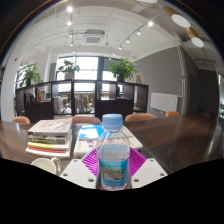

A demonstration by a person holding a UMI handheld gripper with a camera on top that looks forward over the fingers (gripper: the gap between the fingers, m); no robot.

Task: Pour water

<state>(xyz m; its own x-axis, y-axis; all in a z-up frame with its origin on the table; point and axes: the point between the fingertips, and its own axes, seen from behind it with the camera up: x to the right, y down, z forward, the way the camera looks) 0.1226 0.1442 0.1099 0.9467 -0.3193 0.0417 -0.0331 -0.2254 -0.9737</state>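
Observation:
A clear plastic water bottle (113,155) with a light blue cap and a blue-green label stands upright between my gripper's (113,166) two fingers. The magenta pads (92,160) press against both sides of the bottle. The gripper is shut on the bottle and holds it above a dark wooden table (175,140). No cup or other vessel shows in view.
A stack of books (48,135) lies on the table to the left. A white rounded object (42,163) sits near the left finger. Chairs (88,119) stand behind the table, with potted plants (122,69) and windows beyond.

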